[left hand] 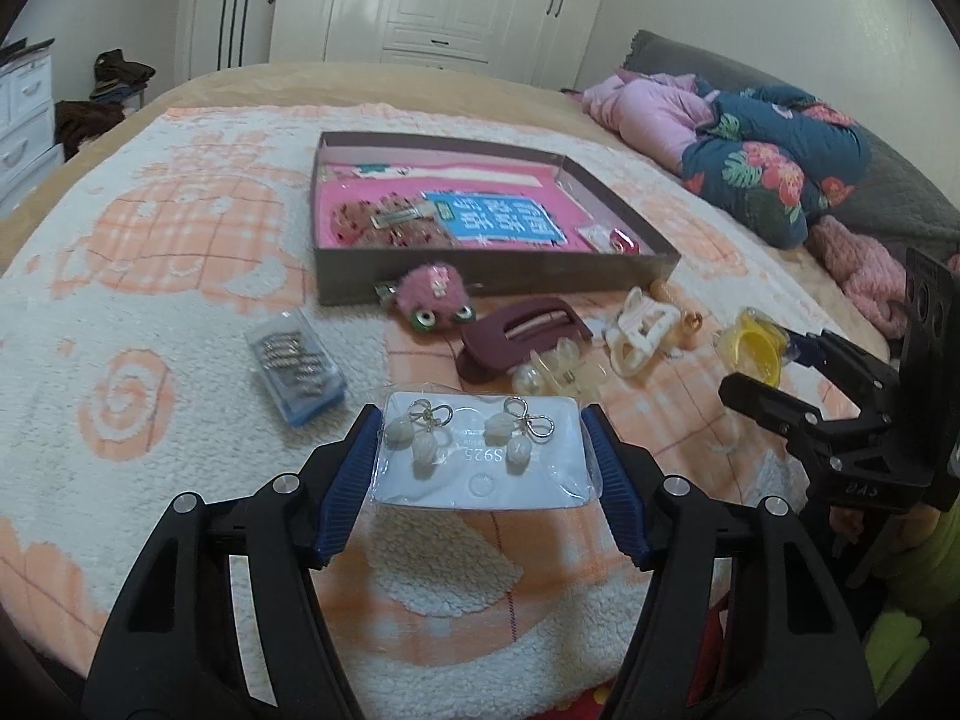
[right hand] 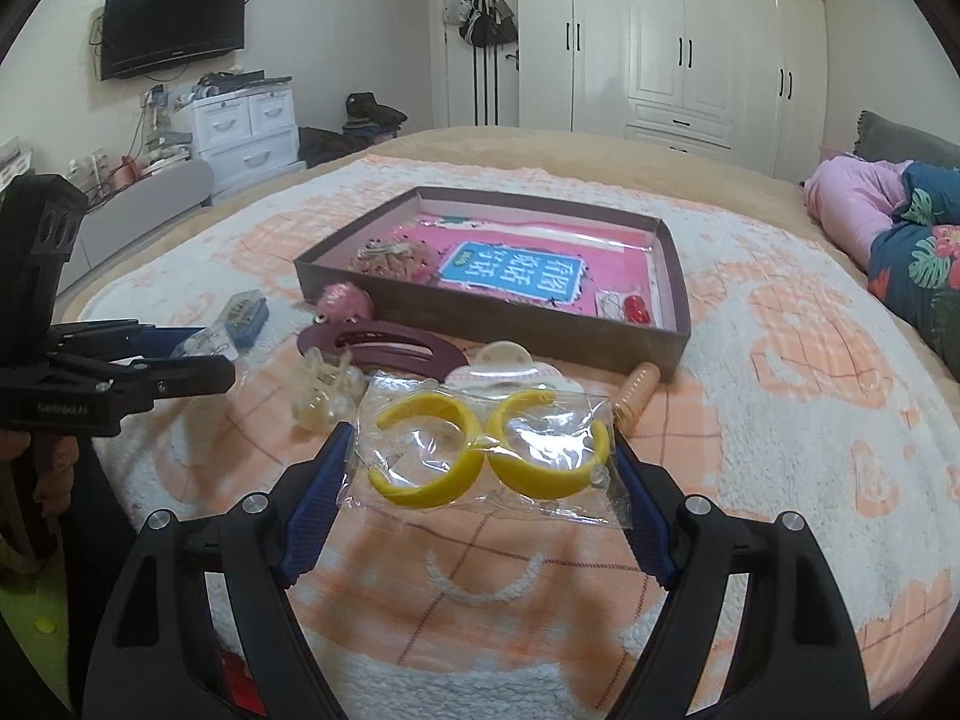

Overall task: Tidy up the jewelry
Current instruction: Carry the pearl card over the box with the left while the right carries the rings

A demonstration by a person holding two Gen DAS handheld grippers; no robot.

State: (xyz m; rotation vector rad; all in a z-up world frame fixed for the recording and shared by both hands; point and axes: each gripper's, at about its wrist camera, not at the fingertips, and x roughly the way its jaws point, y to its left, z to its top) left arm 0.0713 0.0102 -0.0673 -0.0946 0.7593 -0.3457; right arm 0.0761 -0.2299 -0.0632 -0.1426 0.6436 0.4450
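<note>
My left gripper (left hand: 480,420) is shut on a white earring card (left hand: 480,471) in a clear sleeve, with a pair of pearl-and-bow earrings on it. Both blue pads press on the card's side edges, a little above the blanket. My right gripper (right hand: 483,438) is shut on a clear bag of two yellow hoop earrings (right hand: 480,456), also off the blanket. Each gripper shows in the other's view: the right one (left hand: 759,363) far right, the left one (right hand: 204,351) far left. Beyond both lies a shallow brown box (left hand: 480,285) (right hand: 480,306) with a pink lining.
Between the grippers and the box lie a pink fuzzy clip (left hand: 432,294), a maroon hair claw (left hand: 516,336), a clear claw (left hand: 558,372), a cream claw (left hand: 642,336), an orange spiral tie (right hand: 639,396) and a blue pin case (left hand: 297,369). Bedding (left hand: 750,144) is piled at the right.
</note>
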